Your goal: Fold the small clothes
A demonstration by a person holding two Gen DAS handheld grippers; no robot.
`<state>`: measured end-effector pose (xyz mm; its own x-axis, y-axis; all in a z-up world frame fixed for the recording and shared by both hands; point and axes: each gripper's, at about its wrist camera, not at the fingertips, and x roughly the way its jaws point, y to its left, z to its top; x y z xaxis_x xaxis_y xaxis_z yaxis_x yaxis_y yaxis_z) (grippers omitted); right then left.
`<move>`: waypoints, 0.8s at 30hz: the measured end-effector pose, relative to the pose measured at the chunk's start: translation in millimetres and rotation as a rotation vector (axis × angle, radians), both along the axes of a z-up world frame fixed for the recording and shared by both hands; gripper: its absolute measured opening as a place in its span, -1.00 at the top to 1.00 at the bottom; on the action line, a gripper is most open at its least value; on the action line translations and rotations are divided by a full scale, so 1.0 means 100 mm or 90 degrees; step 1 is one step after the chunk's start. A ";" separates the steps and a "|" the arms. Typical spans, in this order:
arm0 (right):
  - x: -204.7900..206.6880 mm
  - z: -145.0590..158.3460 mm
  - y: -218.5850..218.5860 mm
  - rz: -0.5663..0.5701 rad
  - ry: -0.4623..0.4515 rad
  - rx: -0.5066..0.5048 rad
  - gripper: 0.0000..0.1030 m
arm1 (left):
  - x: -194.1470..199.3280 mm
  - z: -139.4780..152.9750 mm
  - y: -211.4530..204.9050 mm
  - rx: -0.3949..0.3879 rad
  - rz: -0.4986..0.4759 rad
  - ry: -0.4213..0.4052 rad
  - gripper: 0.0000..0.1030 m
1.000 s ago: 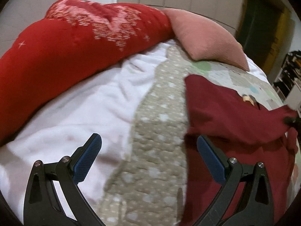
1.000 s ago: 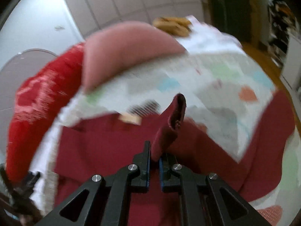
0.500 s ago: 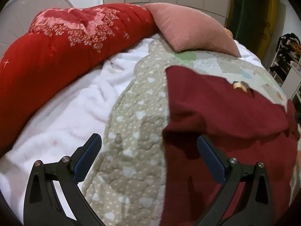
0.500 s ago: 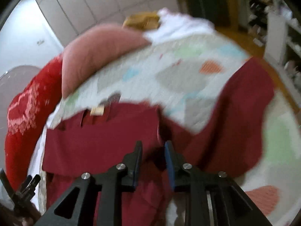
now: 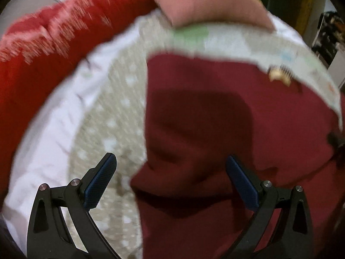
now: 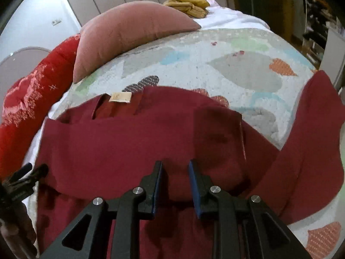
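Note:
A dark red garment lies spread on the patterned quilt, its beige neck label toward the far side. One sleeve is folded across the body; the other sleeve stretches out to the right. My left gripper is wide open above the garment's left edge, one blue pad over the beige quilt and one over the red cloth. My right gripper hovers low over the garment's middle, jaws slightly apart with nothing between them. The left gripper also shows at the right wrist view's left edge.
A pink pillow and a bright red patterned quilt lie along the far and left sides. White fleece covers the bed's left part. A yellow cloth sits at the far end. Shelves and furniture stand beyond the bed on the right.
My right gripper let go of the sleeve tip it was pinching, opened slightly and sank toward the garment. My left gripper moved right until it straddles the garment's left edge.

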<state>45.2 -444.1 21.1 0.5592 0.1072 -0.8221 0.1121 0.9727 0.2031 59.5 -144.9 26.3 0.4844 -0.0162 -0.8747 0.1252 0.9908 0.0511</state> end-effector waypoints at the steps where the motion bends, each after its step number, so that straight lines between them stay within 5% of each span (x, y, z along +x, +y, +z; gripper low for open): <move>1: -0.02 0.05 0.00 0.011 0.002 -0.002 0.55 | -0.01 -0.02 0.02 -0.011 0.002 -0.005 -0.98; 4: -0.11 0.26 -0.22 0.007 -0.014 0.013 0.51 | -0.04 0.01 0.11 -0.035 0.006 -0.005 -0.98; 9: -0.15 0.57 -1.14 -0.177 -0.050 -0.002 -0.16 | -0.24 0.19 0.16 -0.019 -0.001 -0.047 -0.98; 16: 0.26 0.41 -2.11 -0.353 0.025 0.095 -0.19 | -0.36 0.25 0.16 -0.032 -0.005 -0.063 -0.98; 21: 0.63 0.07 -2.16 -0.364 0.106 0.027 -0.19 | -0.37 0.26 0.17 -0.028 -0.002 -0.068 -0.98; 24: 0.66 0.05 -2.19 -0.356 0.082 -0.019 -0.12 | -0.37 0.23 0.19 -0.021 -0.001 -0.062 -0.98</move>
